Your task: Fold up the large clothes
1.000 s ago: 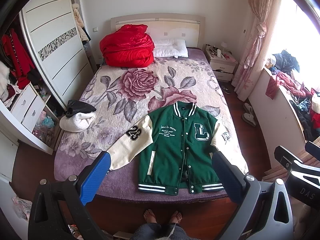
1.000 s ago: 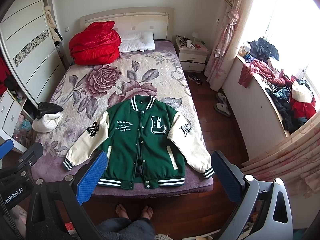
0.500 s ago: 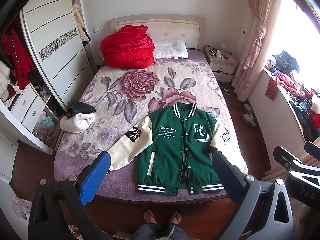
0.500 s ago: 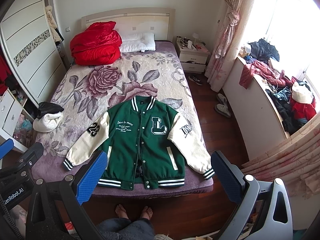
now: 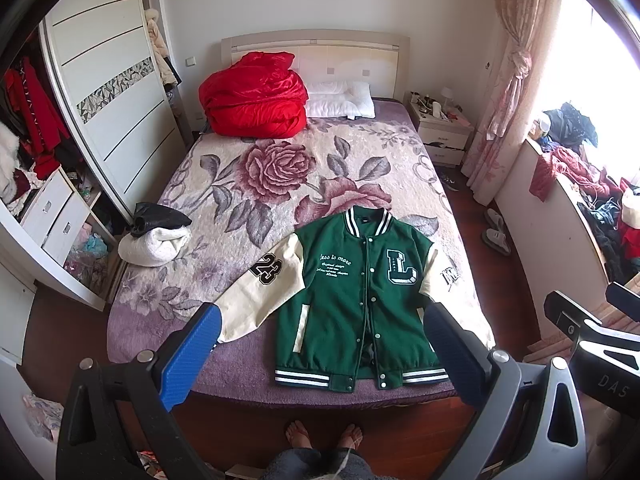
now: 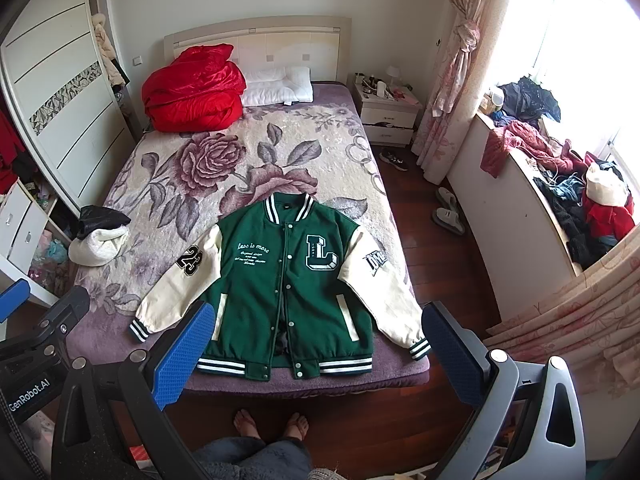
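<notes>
A green varsity jacket (image 5: 352, 292) (image 6: 288, 280) with cream sleeves lies flat and face up at the foot of the bed, snaps closed, both sleeves spread outward. My left gripper (image 5: 320, 344) hovers high above the bed's foot end, open, with nothing between its blue pads (image 5: 192, 356). My right gripper (image 6: 316, 340) is likewise held high and open, empty; its blue pads (image 6: 184, 356) frame the jacket's hem. Each gripper shows at the edge of the other's view.
The bed (image 5: 192, 216) carries a rose-patterned blanket, a red quilt bundle (image 5: 252, 96), a white pillow (image 5: 340, 100) and a black-and-white garment pile (image 5: 156, 236) at the left edge. A person's bare feet (image 5: 324, 434) stand on the wood floor. Wardrobe left, nightstand and cluttered sill right.
Both views have shifted very slightly; the jacket and the grippers' opening look unchanged.
</notes>
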